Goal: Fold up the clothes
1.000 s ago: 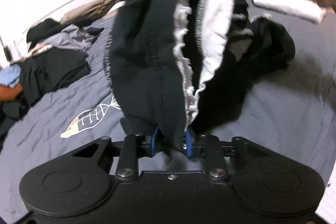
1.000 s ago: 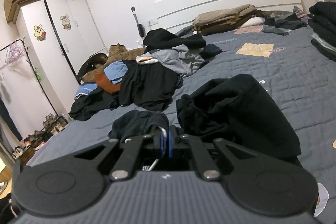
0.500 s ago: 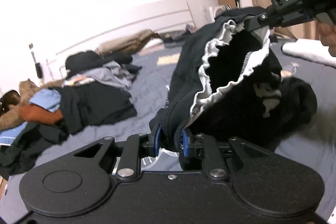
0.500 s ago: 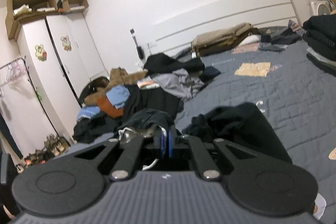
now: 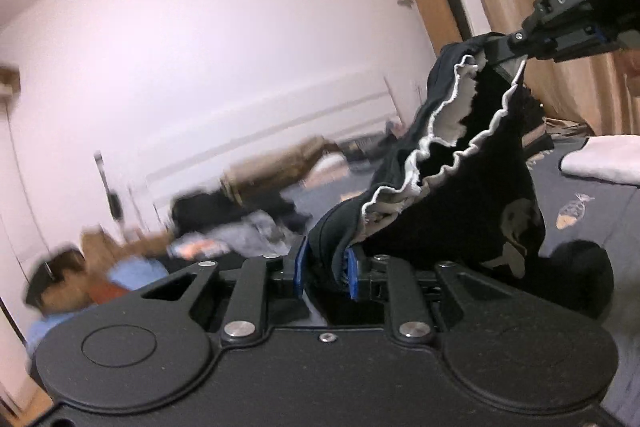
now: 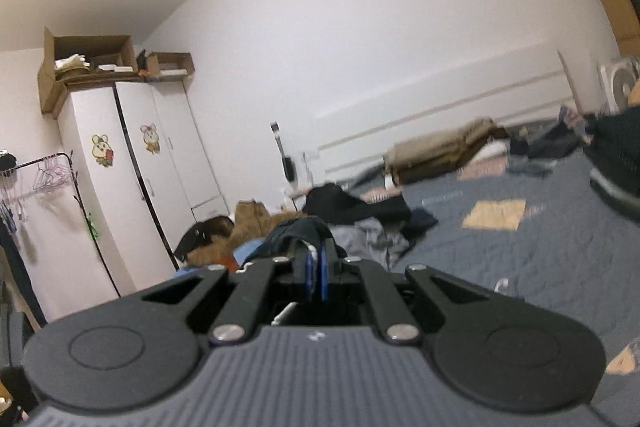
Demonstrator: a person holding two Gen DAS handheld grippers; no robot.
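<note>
garment [image 5: 460, 195] waistband stretched between left gripper [image 5: 326, 267] and right gripper [image 5: 504, 47], above bed [image 5: 592, 239].

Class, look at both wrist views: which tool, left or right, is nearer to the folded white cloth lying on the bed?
Right. The right tool hangs above the bed on the white cloth's side; the left tool grips the black garment's opposite end, farther away.

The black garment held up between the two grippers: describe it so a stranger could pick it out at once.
Above the grey-blue bed, the black garment hangs stretched between the left gripper at its lower end and the right gripper at its upper end. Unlike the clothes lying heaped on the bed, it is in the air, showing a ruffled white inner edge.
</note>
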